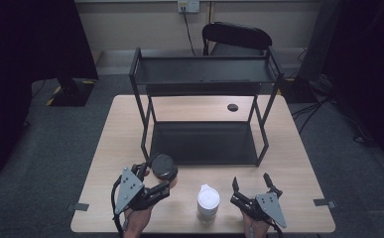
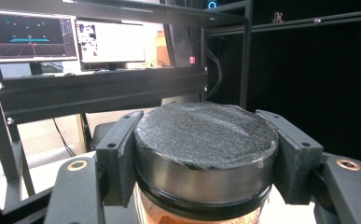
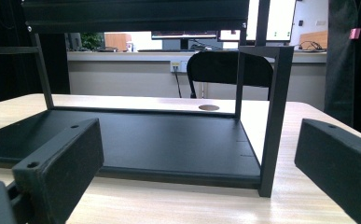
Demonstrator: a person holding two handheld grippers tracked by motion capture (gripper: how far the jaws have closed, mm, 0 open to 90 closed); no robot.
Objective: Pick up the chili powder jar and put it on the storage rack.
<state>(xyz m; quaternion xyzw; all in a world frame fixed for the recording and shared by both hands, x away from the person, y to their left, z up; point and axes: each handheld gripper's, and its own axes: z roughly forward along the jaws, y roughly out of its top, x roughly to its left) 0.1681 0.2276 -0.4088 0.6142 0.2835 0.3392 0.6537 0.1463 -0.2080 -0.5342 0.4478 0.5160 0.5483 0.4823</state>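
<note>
Both claws, the left claw and the right claw, are showing black jaws with screw holes, brass-coloured pivot rings, grey three-cornered plates and trailing black cables.

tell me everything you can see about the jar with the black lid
The jar stands upright near the table's front left, just ahead of the black shelf rack. Its round black lid has a rough, matte top and a smooth, shiny side band. Below it the body looks clear, with an orange-brown fill. The left gripper clamps the lid from both sides.
</note>
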